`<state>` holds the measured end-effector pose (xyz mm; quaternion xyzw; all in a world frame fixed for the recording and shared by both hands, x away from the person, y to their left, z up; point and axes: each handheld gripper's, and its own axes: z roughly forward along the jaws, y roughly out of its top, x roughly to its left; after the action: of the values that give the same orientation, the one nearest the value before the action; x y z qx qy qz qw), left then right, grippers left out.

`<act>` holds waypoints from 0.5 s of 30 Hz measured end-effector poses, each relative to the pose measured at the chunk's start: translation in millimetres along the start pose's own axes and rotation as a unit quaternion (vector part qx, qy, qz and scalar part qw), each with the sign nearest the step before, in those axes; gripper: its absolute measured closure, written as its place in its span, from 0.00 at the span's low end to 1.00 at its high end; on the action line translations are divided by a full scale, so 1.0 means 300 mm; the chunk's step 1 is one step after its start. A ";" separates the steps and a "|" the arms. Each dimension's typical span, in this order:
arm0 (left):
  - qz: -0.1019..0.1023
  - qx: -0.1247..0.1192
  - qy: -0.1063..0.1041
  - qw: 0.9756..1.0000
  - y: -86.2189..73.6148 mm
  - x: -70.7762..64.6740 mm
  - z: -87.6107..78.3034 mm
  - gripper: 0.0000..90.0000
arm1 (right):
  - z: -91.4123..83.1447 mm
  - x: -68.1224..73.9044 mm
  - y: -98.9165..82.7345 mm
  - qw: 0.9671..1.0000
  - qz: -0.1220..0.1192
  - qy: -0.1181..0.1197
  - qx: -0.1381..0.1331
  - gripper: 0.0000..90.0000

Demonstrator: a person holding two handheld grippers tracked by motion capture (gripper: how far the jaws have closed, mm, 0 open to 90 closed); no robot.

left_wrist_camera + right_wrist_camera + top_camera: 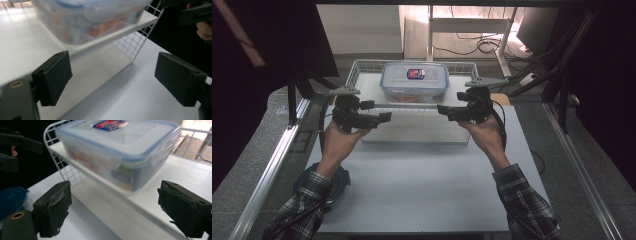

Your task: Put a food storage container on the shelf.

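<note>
On the left, the left gripper (384, 117) hangs over the white table (422, 185), its jaws apart with nothing between them, aimed toward the near left corner of the white wire-sided shelf (362, 80). In the left gripper view the wide-spread pads (53, 77) frame the shelf's front edge, and the box sits just beyond, blurred. In the middle of the scene the clear plastic food box (414, 82) rests flat on that raised shelf, at the far side of the table, with its blue-trimmed lid (120, 137) clipped on and a red and blue label on top; colourful contents show through the wall. Judging from this, it is a stiff, smooth-walled container, probably moderately heavy with its fill and apt to slip if pinched on the bare sides. The best hold looks to be at the two short ends, under the lid's rim or at the clip flaps (108, 161), one gripper to each end, kept level. On the right, the right gripper (441, 110) mirrors the left, jaws likewise spread and empty, pointing at the box's near right corner but well short of touching it.
</note>
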<state>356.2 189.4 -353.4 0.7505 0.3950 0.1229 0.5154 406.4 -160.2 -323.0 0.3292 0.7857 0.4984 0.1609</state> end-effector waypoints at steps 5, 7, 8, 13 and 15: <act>0.020 0.006 -0.005 1.000 -0.065 -0.044 -0.012 0.12 | -0.012 0.039 -0.054 1.000 -0.018 0.001 0.008 0.09; 0.024 0.006 -0.004 1.000 -0.089 -0.063 -0.017 0.12 | -0.019 0.053 -0.075 1.000 -0.021 0.007 0.012 0.08; 0.025 0.005 -0.006 1.000 -0.101 -0.071 -0.021 0.11 | -0.021 0.061 -0.085 1.000 -0.023 0.009 0.014 0.07; 0.030 0.000 -0.009 1.000 -0.161 -0.118 -0.035 0.09 | -0.041 0.102 -0.132 0.999 -0.034 0.021 0.015 0.04; 0.037 -0.003 -0.007 0.999 -0.187 -0.137 -0.040 0.08 | -0.049 0.115 -0.148 0.999 -0.036 0.028 0.013 0.04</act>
<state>296.1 176.8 -387.8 0.7638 0.3635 0.1378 0.5153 356.7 -159.6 -353.2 0.2889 0.8077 0.4909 0.1523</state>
